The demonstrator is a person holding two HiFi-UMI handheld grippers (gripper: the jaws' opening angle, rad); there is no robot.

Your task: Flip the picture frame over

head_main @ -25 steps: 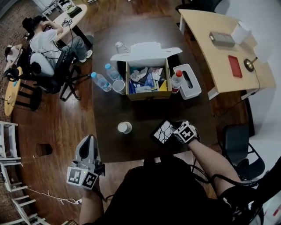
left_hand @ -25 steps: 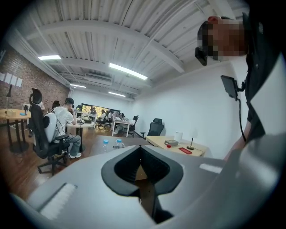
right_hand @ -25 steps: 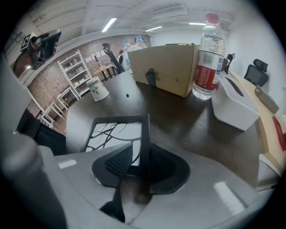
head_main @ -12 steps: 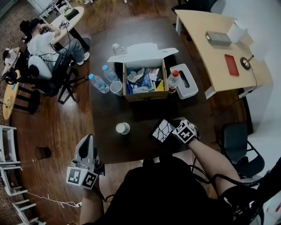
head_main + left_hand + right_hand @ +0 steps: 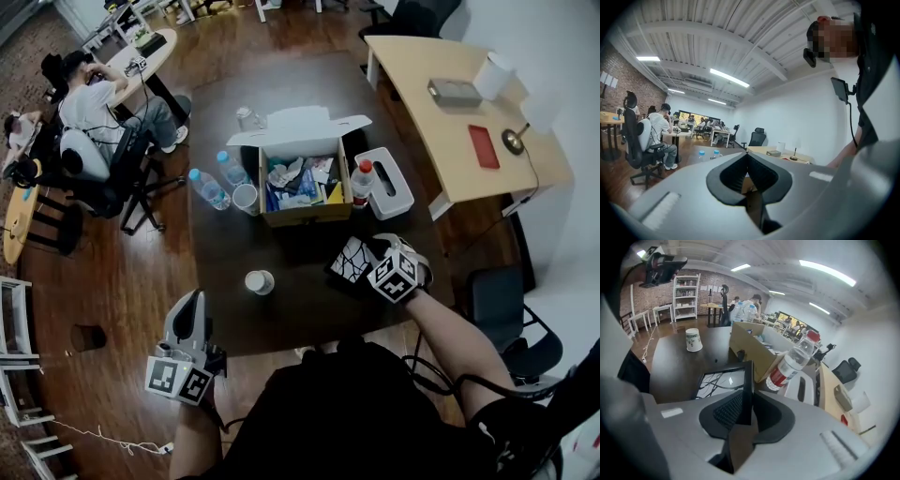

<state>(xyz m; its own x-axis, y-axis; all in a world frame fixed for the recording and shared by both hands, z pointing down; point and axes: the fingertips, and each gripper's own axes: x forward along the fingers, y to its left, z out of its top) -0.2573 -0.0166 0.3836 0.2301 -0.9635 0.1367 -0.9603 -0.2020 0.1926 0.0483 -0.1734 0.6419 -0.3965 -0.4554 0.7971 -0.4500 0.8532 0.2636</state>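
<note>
Clenched on nothing: left gripper [image 5: 191, 302], off the near edge of the bench [image 5: 291, 258]. Pinched by one edge between the right gripper [image 5: 371, 266] jaws: picture frame [image 5: 351, 260], tilted up, patterned face showing left of them. Seemingly just begun; turning over and laying down left to do.

Black picture frame [image 5: 353, 260], tilted, edge-gripped

Cardboard box [image 5: 305, 212] and bottle [image 5: 360, 184] stand just beyond the picture frame [image 5: 352, 260]; table [image 5: 300, 292] beside it lies open.
</note>
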